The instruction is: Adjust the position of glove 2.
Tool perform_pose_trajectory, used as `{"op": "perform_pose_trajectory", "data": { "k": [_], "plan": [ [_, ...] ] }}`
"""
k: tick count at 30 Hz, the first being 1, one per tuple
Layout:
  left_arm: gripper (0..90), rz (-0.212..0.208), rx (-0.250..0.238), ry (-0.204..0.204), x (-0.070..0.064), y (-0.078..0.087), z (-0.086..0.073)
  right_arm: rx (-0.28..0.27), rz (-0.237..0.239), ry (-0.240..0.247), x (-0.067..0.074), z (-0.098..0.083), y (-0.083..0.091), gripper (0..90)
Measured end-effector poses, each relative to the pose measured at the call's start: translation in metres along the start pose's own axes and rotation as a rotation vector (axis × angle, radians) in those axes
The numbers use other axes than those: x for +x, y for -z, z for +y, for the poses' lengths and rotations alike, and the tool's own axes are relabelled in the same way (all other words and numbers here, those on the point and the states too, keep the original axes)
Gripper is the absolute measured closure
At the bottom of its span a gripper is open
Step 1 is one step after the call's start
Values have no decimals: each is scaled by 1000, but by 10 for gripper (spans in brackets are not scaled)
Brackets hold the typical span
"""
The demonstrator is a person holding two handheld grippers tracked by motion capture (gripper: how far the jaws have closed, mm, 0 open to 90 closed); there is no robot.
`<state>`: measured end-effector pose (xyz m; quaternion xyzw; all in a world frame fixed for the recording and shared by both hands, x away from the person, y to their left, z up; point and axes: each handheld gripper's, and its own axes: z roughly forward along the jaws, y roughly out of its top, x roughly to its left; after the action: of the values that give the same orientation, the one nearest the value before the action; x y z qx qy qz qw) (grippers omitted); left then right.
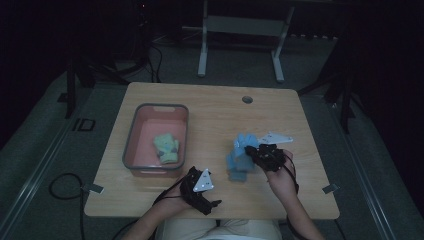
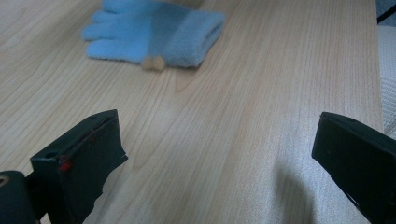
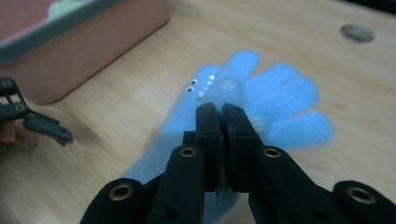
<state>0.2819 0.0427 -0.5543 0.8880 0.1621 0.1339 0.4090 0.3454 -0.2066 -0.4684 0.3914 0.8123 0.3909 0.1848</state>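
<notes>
My right gripper (image 3: 219, 111) is shut on a light blue glove (image 3: 275, 100) with small eyes and teeth on it, pinched near its middle and lifted off the wooden table (image 3: 140, 79). In the high view that gripper (image 1: 253, 150) sits right of centre with the held glove (image 1: 243, 142) hanging to its left. A second blue glove (image 1: 236, 171) lies flat just below it. My left gripper (image 1: 207, 197) rests near the front edge, jaws wide apart. Its own view has the flat glove (image 2: 154, 32) ahead of the open left gripper (image 2: 215, 135), with nothing between the jaws.
A pink bin with a grey rim (image 1: 131, 131) stands at the table's left and holds a green glove (image 1: 166, 147). The bin's wall (image 3: 93, 51) is at the upper left of the right gripper view. A round cable hole (image 1: 247, 99) is at the back.
</notes>
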Motion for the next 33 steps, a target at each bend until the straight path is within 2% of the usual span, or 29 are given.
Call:
{"op": "perform_pose_trajectory", "data": {
  "k": [9, 20, 24, 30, 33],
  "plan": [
    [17, 2, -1, -2, 0, 0, 0, 62, 39, -25, 9, -20, -26, 858],
    [16, -1, -1, 0, 0, 0, 0, 130, 52, -23, 6, -32, -49, 854],
    [17, 1, -1, -1, 0, 0, 1, 156, 58, -18, 1, -36, -55, 847],
    [16, -4, -1, 4, -1, -1, 1, 160, 69, -26, -2, -40, -58, 826],
    [16, -2, 12, -16, -3, -2, 1, 158, 70, -16, -1, -39, -56, 795]
  ]
}}
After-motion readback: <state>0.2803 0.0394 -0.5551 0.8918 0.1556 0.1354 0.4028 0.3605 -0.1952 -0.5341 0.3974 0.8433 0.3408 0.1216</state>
